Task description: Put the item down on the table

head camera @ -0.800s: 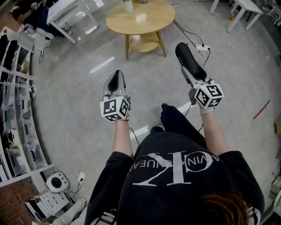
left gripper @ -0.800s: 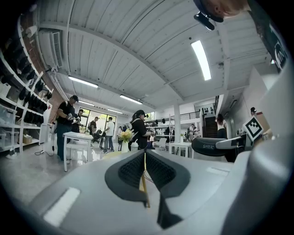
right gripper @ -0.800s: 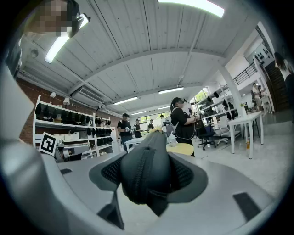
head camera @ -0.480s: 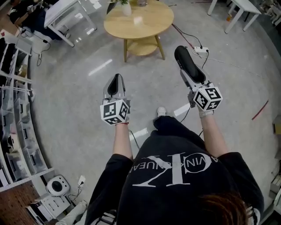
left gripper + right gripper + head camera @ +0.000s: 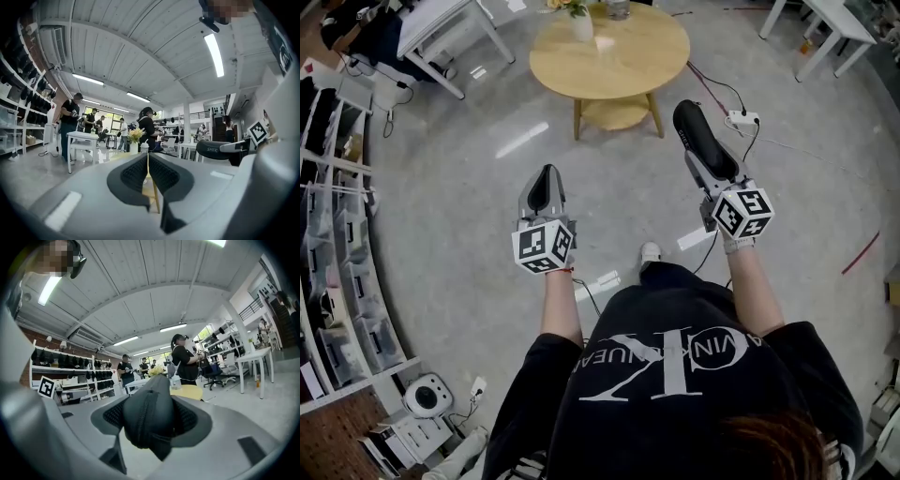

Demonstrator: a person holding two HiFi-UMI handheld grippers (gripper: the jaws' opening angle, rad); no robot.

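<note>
**Step in hand:** carrying the item to the placing spot. The put-down has not begun.

- The round wooden worktop (image 5: 623,56) stands ahead of the person across the floor, well apart from both grippers. A vase of flowers (image 5: 581,23) sits near its far edge.
- The right hand-held gripper (image 5: 713,167) is clenched on a black zippered case (image 5: 701,129). The case juts forward from the jaws, in the air above the floor.
- The left hand-held gripper (image 5: 546,186) is clenched on nothing, its jaws together.

**Next move, as I judge it:** close the distance, bring the black zippered case over a bare part of the worktop, lower it until it rests, then release.

**Views:**

- Only the head view shows the gap to the worktop.
- Only the right gripper view shows the zipper seam of the black zippered case (image 5: 149,416) between the jaws.
- The left gripper view shows that gripper's pads (image 5: 135,174) meeting with nothing between them.
</note>
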